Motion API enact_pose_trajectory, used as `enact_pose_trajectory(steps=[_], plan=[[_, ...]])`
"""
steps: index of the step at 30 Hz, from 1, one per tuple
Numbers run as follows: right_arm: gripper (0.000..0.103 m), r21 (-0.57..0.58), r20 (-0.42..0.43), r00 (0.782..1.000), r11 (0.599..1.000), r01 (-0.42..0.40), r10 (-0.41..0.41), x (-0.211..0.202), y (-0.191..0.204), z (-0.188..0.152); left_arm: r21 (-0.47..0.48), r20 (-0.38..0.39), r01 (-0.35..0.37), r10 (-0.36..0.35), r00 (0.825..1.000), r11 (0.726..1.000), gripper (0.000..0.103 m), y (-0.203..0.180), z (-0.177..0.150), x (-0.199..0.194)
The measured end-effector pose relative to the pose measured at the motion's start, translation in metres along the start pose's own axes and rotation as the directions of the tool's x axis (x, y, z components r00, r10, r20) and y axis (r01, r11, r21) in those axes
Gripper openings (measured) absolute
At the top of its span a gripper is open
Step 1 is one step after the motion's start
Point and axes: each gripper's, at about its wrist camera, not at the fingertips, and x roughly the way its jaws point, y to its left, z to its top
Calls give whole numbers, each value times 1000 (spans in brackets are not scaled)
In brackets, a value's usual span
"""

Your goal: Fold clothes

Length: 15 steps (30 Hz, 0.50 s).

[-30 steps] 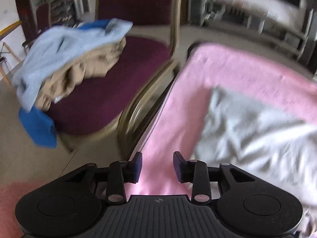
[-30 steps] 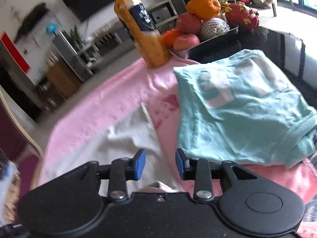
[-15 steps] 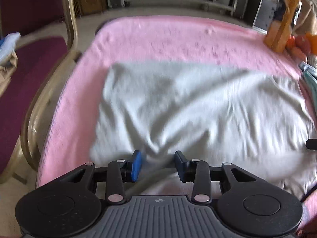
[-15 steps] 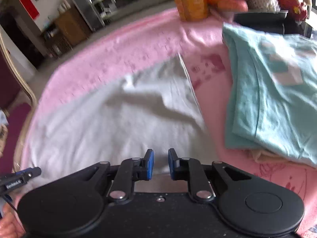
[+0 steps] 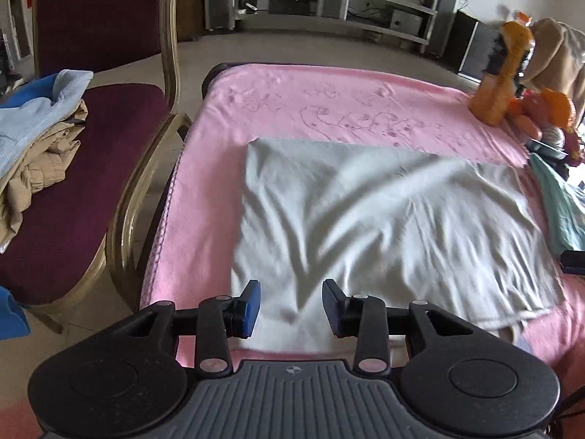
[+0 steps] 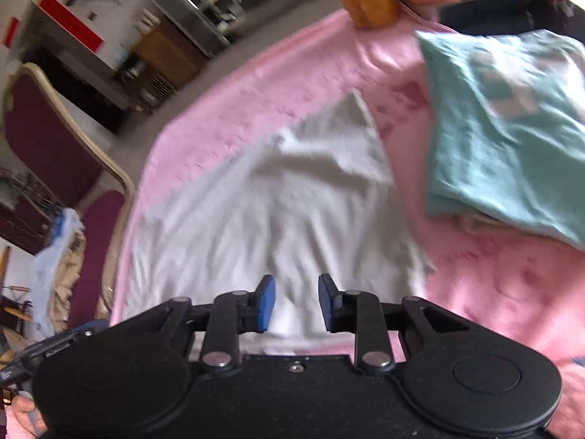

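A white garment (image 5: 384, 219) lies spread and wrinkled on the pink blanket (image 5: 329, 87) that covers the table. My left gripper (image 5: 290, 289) hovers open over the garment's near left corner, nothing pinched between its blue pads. My right gripper (image 6: 296, 281) is over the near edge of the same white garment (image 6: 278, 212); its jaws are opening, and the cloth lies beneath the gap, not clamped. A folded teal shirt (image 6: 512, 128) rests on the blanket to the right.
A maroon chair (image 5: 91, 168) with a gold frame stands left of the table, holding a pile of light blue and beige clothes (image 5: 33, 128). An orange juice bottle (image 5: 501, 84) and a fruit tray (image 5: 548, 109) sit at the far right corner.
The left view swung from the chair onto the white garment, then drew back toward its left corner. The right gripper's jaws narrowed, then widened again, as it moved over the garment's near edge.
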Motion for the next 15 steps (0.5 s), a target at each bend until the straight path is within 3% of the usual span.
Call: enact_pose_trajectory(steps=[10, 15], plan=[[24, -199, -9, 1000, 980, -17, 15, 56, 38, -7, 109, 20, 23, -25, 999, 994, 22, -43, 8, 43], [24, -369, -105, 992, 929, 31, -75, 82, 56, -26, 245, -99, 17, 8, 995, 969, 24, -59, -10, 54]])
